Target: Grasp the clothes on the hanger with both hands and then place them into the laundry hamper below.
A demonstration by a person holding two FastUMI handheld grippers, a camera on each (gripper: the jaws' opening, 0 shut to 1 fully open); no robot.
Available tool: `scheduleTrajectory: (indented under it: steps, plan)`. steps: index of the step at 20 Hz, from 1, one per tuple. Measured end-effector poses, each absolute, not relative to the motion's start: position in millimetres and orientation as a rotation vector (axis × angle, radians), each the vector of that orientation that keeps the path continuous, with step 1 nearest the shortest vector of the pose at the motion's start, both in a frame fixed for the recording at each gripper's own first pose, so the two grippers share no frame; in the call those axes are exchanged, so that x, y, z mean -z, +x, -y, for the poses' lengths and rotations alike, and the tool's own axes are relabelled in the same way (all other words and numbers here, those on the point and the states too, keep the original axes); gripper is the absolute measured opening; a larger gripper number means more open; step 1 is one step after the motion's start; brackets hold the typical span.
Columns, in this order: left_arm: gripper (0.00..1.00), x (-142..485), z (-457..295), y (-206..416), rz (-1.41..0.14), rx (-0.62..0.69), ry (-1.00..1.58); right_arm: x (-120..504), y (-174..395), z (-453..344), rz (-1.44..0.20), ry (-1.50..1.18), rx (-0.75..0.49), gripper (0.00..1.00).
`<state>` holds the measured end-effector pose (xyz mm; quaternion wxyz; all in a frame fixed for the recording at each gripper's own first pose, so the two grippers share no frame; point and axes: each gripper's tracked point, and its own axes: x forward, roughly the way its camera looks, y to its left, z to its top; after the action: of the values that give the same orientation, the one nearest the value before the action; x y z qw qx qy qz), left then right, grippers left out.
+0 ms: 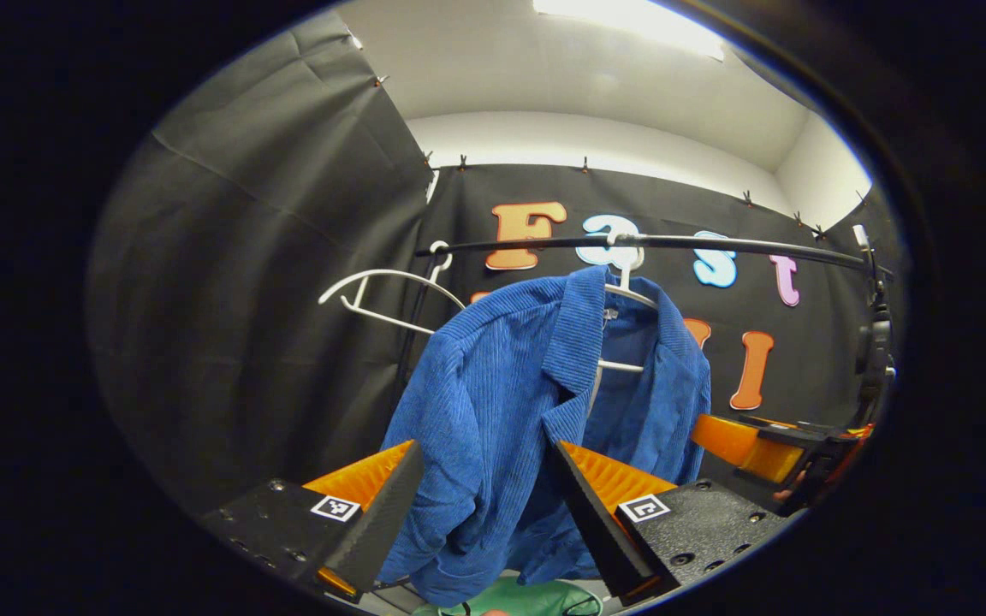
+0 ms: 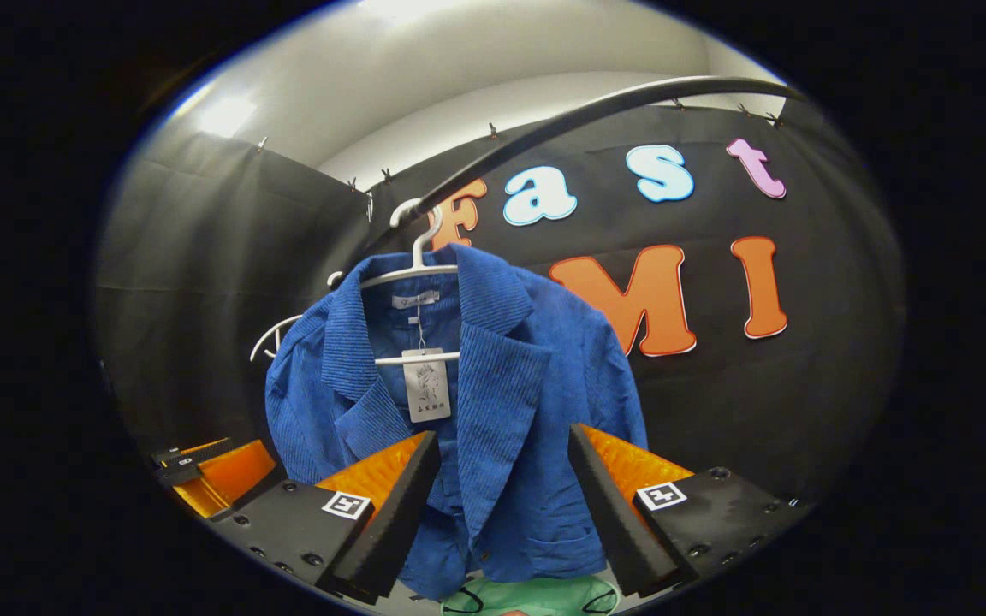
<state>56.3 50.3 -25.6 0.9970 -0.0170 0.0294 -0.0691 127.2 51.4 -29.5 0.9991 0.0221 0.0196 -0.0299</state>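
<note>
Blue corduroy jacket (image 2: 467, 402) hangs on a white hanger (image 2: 416, 257) from the dark rail (image 2: 561, 115), collar up and front panels draped open, with a paper tag (image 2: 426, 385) dangling inside the neck. A second, bare hanger (image 1: 373, 295) sits on the rail just beside it. Below the hem I can see a green rim that I take to be the laundry hamper (image 2: 536, 595), though little of it shows.

I read this as the approach step. My left gripper (image 1: 480, 505) has its fingers spread wide, the jacket's sleeve side showing between them; I can't tell whether they touch the cloth. My right gripper (image 2: 501, 496) is likewise spread, framing the front panel and lower hem. Neither is holding anything.

Next I'd push both in until the fabric sits between the fingers, pinch, then lift the shoulders clear of the hanger before lowering.
</note>
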Motion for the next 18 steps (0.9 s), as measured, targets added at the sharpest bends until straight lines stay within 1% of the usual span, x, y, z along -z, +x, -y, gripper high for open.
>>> scheduleTrajectory:
  steps: [1,2,3,4,6,9,11,12,14,16,17,18]
  plan:
    - [0.95,29.4,-53.0,61.3,-0.065,0.165,-0.032,43.1,140.0,-54.6,-0.067,0.030,0.094,0.88]
    - [0.95,33.0,-55.2,66.6,-0.075,0.190,-0.027,56.4,153.3,-54.1,-0.087,0.011,0.136,0.88]
    - [0.92,36.7,-56.5,70.3,-0.088,0.217,-0.023,65.7,167.7,-52.1,-0.095,-0.001,0.189,0.98]
    - [0.95,41.3,-54.3,69.9,-0.104,0.247,-0.017,75.4,181.2,-47.5,-0.102,-0.010,0.244,0.98]
    - [0.95,48.6,-57.1,68.3,-0.127,0.308,-0.019,95.0,206.0,-38.7,-0.124,-0.013,0.328,0.97]
    - [0.95,55.3,-57.2,60.3,-0.136,0.342,-0.023,121.1,232.0,-24.3,-0.179,0.016,0.383,0.97]
    - [0.95,56.8,-52.6,58.4,-0.129,0.354,-0.021,117.8,239.9,-10.1,-0.165,0.035,0.415,0.96]
    - [0.95,58.0,-48.0,58.6,-0.128,0.361,-0.016,114.7,239.4,-4.9,-0.159,0.042,0.408,0.88]
    - [0.95,62.6,-39.9,61.7,-0.128,0.358,0.001,105.2,228.7,1.0,-0.141,0.050,0.374,0.51]
    - [0.95,69.5,-30.6,64.6,-0.133,0.330,0.005,92.8,216.9,-5.4,-0.110,0.073,0.271,0.13]
    - [0.92,75.5,-24.0,65.1,-0.139,0.309,-0.006,83.8,204.9,-4.6,-0.096,0.061,0.243,0.13]
    - [0.95,81.3,-17.0,66.9,-0.151,0.283,-0.020,72.4,193.5,1.8,-0.077,0.032,0.232,0.13]
